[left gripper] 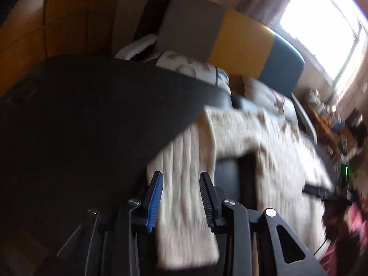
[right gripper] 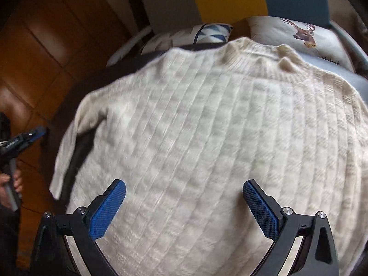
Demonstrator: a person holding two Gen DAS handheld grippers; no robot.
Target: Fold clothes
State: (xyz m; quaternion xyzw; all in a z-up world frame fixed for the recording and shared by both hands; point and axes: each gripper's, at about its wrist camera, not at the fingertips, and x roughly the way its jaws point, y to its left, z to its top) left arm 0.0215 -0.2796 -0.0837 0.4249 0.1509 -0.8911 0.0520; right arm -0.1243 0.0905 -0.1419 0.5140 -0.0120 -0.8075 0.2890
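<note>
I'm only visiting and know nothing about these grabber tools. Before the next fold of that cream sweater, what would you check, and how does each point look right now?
1. Sweater spread flat, collar toward the pillows: ok in the right wrist view.
2. Right gripper free: ok, jaws wide apart above the knit, nothing pinched.
3. Left gripper free: cannot tell for sure; jaws stand apart with a strip of knit between them, apparently unpressed.
4. Sleeve folded across the body: cannot tell, the picture is blurred.
5. Deer pillow clear of the sweater: ok, it lies beyond the collar.
</note>
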